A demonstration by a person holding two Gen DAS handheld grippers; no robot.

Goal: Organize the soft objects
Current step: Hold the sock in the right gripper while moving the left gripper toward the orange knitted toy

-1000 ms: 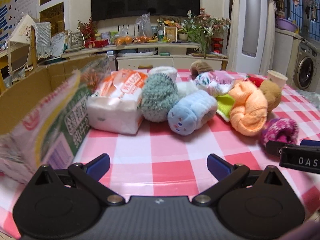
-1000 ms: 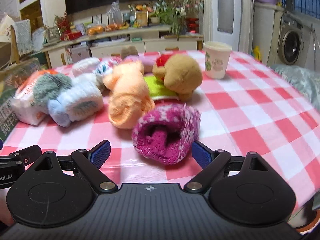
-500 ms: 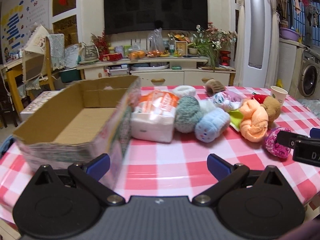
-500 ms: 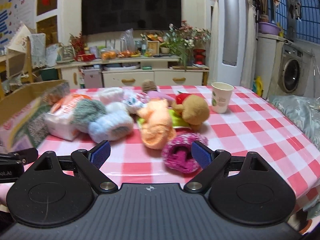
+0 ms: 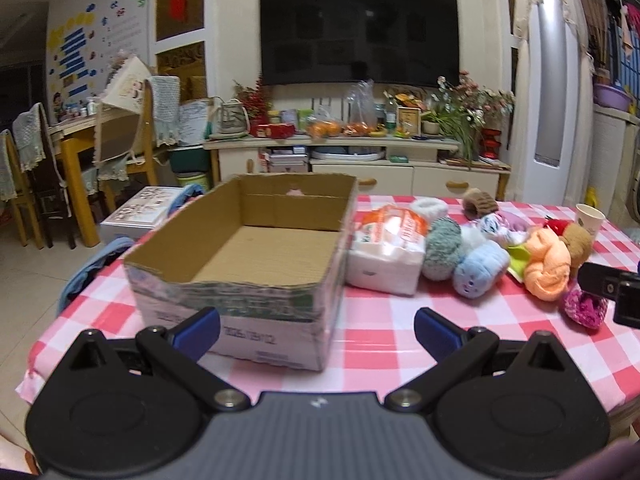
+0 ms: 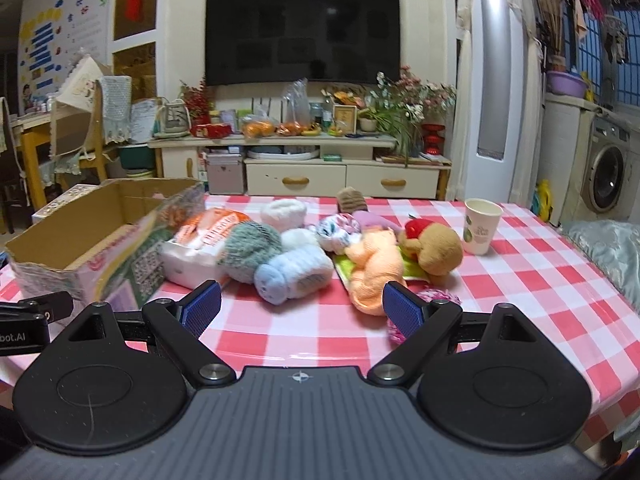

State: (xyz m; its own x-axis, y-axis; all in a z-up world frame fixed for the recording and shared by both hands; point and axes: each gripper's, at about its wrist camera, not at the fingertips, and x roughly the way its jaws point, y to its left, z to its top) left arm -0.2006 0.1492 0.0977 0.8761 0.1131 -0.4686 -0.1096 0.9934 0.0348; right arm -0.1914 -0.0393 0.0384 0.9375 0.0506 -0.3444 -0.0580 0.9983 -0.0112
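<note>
An empty cardboard box (image 5: 256,248) stands on the left of the checked table; it also shows in the right wrist view (image 6: 92,240). Right of it lie a tissue pack (image 5: 386,252), a grey-green sock roll (image 5: 442,252), a light blue roll (image 5: 480,272), an orange roll (image 5: 548,264), a brown plush toy (image 6: 434,246) and a magenta knit piece (image 5: 582,308), partly hidden behind my right finger (image 6: 402,314). My left gripper (image 5: 316,328) is open and empty, held back above the near table edge. My right gripper (image 6: 302,310) is open and empty, likewise held back.
A paper cup (image 6: 480,226) stands at the far right of the table (image 6: 520,280). A grey cushion (image 6: 608,248) lies beyond the right edge. Chairs (image 5: 36,184) and a white box (image 5: 140,216) stand left of the table. A TV cabinet (image 6: 300,160) is behind.
Both grippers have pulled back and risen from close over the table; the whole box and table now show. Both stay open and empty. The objects have not moved.
</note>
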